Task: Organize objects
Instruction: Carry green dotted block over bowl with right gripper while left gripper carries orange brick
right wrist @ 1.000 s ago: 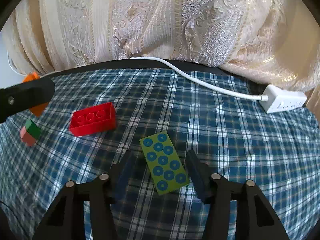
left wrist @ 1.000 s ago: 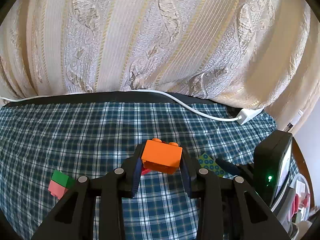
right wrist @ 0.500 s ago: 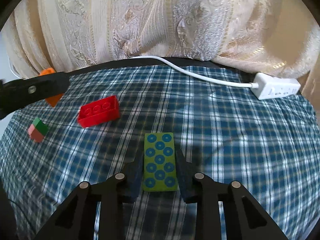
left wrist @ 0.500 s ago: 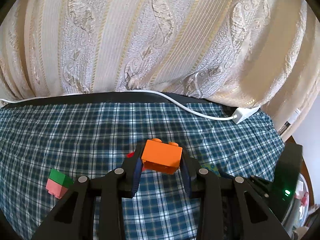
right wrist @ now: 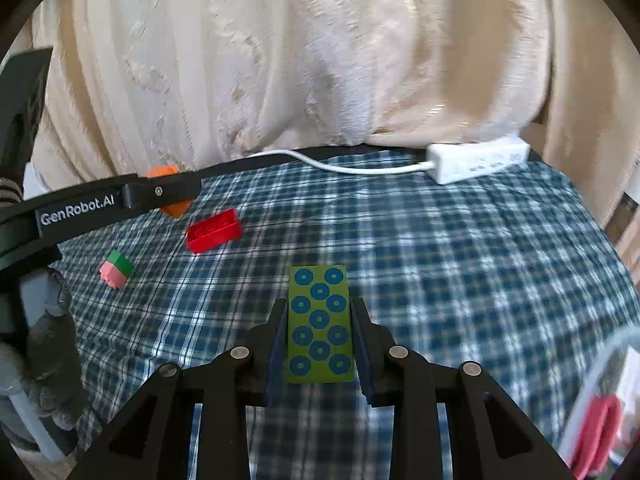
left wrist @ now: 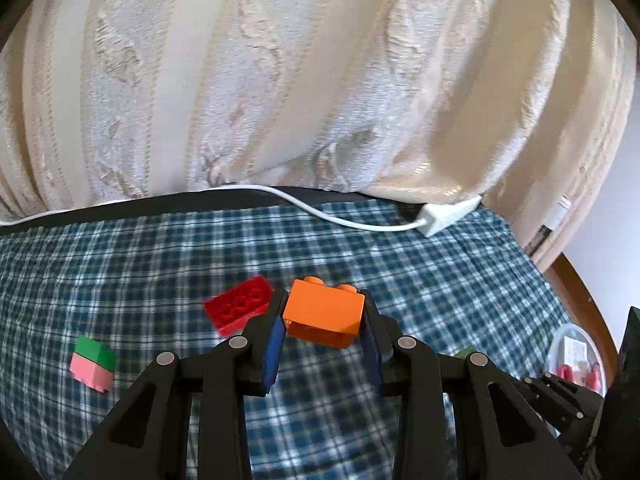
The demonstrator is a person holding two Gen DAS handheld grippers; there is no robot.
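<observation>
Green plate (right wrist: pixel 320 324) clamped btwn right claw (right wrist: pixel 320 344) pads.

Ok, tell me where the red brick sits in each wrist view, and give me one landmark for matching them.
Left wrist view: the red brick lies on the plaid cloth, left of centre, just left of the orange brick.
Right wrist view: the red brick lies left of centre, up and left from the green plate.
Shared landmark: the pink and green block, down and left of the red brick in both.
</observation>
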